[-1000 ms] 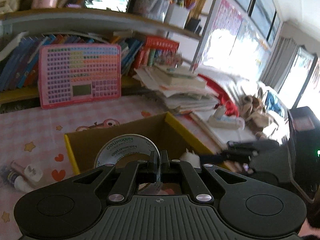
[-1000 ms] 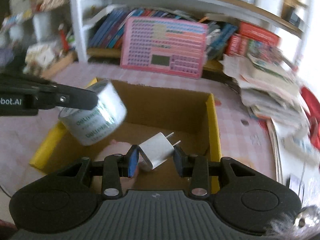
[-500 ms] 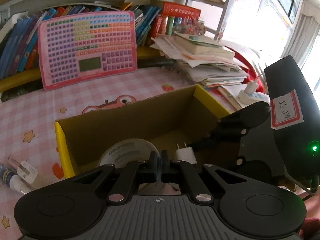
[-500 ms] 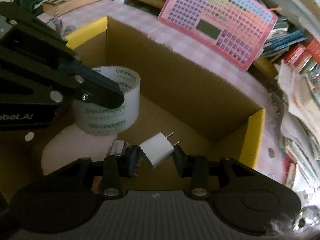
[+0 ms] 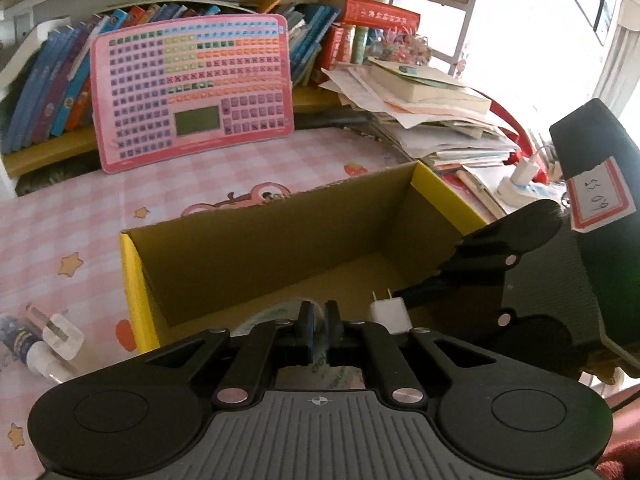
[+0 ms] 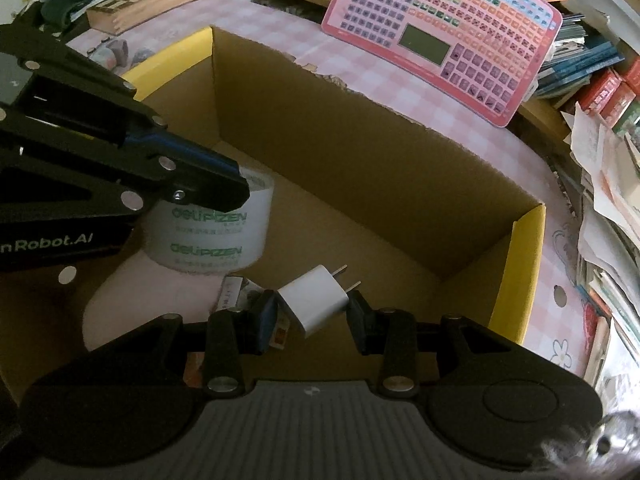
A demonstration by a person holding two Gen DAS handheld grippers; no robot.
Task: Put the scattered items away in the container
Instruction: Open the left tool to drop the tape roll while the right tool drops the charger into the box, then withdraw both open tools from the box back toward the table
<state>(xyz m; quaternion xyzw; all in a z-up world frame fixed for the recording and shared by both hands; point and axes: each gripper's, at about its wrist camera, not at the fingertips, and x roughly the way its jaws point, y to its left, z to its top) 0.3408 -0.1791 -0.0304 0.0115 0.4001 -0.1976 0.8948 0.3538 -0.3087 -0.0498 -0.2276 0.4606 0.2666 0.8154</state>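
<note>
An open cardboard box [image 5: 280, 240] with yellow flaps sits on the pink checked table; it also shows in the right wrist view [image 6: 380, 168]. My left gripper [image 5: 319, 330] is shut on the rim of a clear tape roll [image 6: 212, 236], low inside the box over a pink item [image 6: 120, 300]. My right gripper [image 6: 312, 312] is shut on a white plug charger [image 6: 316, 300], held inside the box near the floor. The charger also shows in the left wrist view [image 5: 390, 314].
A small bottle and a clear-capped item [image 5: 48, 344] lie on the table left of the box. A pink keyboard toy [image 5: 192, 92] leans on the bookshelf behind. Stacked papers and books [image 5: 432, 116] lie to the right. A small label [image 6: 232, 296] lies on the box floor.
Both grippers have lowered deeper into the box, each keeping its item. The tape roll now sits close to the pink item at the bottom.
</note>
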